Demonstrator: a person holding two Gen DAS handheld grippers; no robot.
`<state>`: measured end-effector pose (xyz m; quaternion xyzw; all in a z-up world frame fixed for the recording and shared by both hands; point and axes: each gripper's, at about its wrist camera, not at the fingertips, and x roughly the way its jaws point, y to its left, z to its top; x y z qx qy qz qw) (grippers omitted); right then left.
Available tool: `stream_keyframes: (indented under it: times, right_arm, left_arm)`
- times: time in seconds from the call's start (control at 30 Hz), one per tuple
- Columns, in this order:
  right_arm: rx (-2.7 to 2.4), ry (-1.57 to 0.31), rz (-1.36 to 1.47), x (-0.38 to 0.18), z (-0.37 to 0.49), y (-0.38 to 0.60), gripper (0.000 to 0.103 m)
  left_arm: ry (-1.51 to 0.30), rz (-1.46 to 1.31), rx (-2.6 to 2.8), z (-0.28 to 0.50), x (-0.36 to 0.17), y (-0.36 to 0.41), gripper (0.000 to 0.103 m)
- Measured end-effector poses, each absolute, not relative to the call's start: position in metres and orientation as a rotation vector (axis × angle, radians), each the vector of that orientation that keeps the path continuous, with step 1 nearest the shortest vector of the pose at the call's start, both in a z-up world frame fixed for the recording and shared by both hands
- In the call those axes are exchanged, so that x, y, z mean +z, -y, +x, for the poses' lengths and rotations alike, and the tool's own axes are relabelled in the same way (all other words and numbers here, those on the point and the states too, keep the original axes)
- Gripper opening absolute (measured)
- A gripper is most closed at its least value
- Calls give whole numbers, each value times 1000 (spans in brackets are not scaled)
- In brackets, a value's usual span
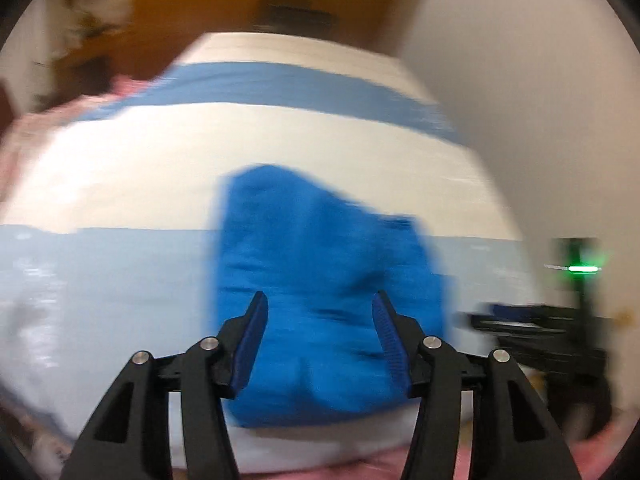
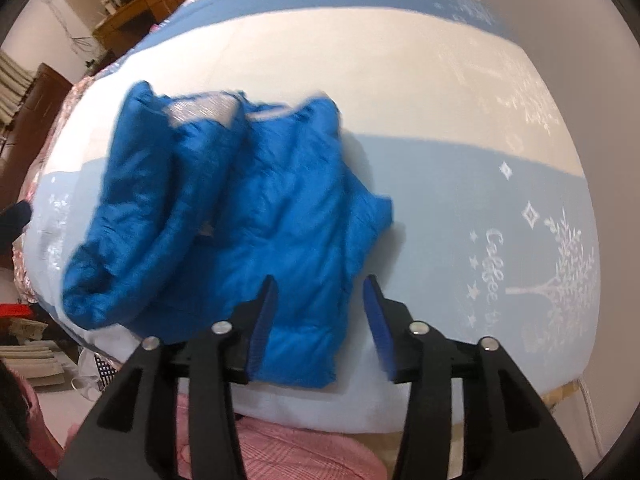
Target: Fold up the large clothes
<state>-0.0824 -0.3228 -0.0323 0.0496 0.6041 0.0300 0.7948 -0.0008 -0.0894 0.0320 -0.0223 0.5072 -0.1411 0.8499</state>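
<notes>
A blue jacket (image 2: 240,216) lies bunched on the bed (image 2: 440,92), centre-left in the right wrist view, while the left gripper (image 1: 320,312) and right gripper (image 2: 320,296) hover above its near edge, jaws parted, gripping nothing.

A bright blue padded jacket (image 2: 240,216) lies folded (somewhat rumpled) on the bed.

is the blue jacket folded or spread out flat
Folded. The blue jacket lies bunched in a compact bundle on the bed, layers doubled over, not spread flat.
</notes>
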Motion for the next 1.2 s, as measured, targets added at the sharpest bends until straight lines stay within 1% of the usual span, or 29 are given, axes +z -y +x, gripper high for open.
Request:
stream_keyframes:
  times: [0.17,0.23,0.3,0.37,0.47,0.8,0.87,0.9,0.93,0.97,1.0,1.03,1.13,1.2]
  right_arm:
    - [133,-1296,148,-20,-70,299,64]
    - [157,-1297,168,-18,-65,289,73]
    - [177,-1311,203,-18,-58,278,76]
    - [196,-1328,221,-20,-51,268,77]
    - [199,-1358,222,-27,-41,251,81]
    - [148,-1449,230,-62,-15,217,80]
    - [143,-1450,240,-67,-10,212,71]
    - [144,-1449,244,-68,-9,211,62]
    - [143,-1444,244,-70,-9,210,50]
    - [145,-1428,235,-69,-8,208,43]
    - [141,-1408,216,-67,-8,206,30]
    - [140,-1395,203,-65,-8,205,21]
    - [153,-1351,163,-59,-13,201,11]
    - [166,-1318,143,-50,-16,199,9]
  left_arm:
    - [-1141,2,-183,17,1,65,54]
    - [-1150,1,-191,18,-6,64,54]
    - [-1158,13,-187,21,-14,63,54]
    - [-1161,18,-189,22,-20,63,54]
    - [-1172,16,-210,25,-26,63,54]
    - [-1205,43,-221,47,-45,52,54]
    - [-1205,47,-231,49,-46,51,54]
    - [-1206,47,-239,51,-46,49,54]
    - [-1205,48,-242,52,-46,48,54]
    - [-1204,50,-243,53,-45,47,54]
    - [-1201,52,-245,54,-45,46,54]
    - [-1196,53,-250,55,-43,44,54]
    - [-1184,58,-271,55,-41,44,55]
    - [-1180,58,-283,55,-39,44,55]
